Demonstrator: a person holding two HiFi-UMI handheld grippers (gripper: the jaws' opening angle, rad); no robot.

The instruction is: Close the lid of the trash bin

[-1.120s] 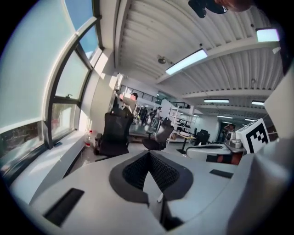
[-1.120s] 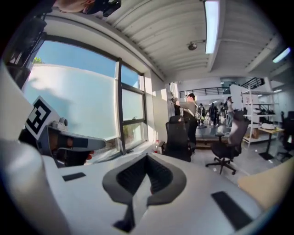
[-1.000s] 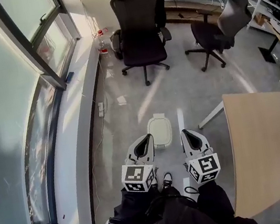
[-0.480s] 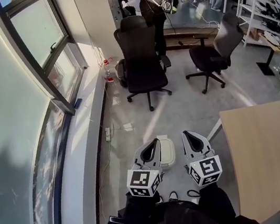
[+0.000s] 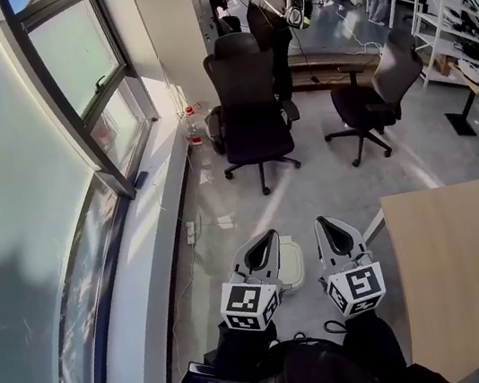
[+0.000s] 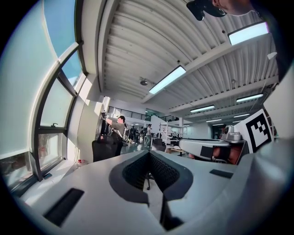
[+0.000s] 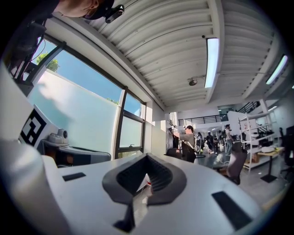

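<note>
left gripper (image 5: 265, 244): jaws pressed together, nothing in them, sits higher than a second ago
right gripper (image 5: 329, 227): same deal, fully closed, empty, also raised
trash bin (image 5: 292, 264): on the floor between them, lid down, now half hidden behind the left gripper

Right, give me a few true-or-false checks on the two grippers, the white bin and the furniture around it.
1. The left gripper and the right gripper both have their jaws together with nothing between them. True.
2. The white plastic trash bin stands on the light wooden table. False: it stands on the grey floor, left of the table.
3. A black office chair stands beyond the bin, on the window side of the room. True.
4. The right gripper is clamped on the bin's lid. False: it holds nothing and does not touch the bin.
</note>
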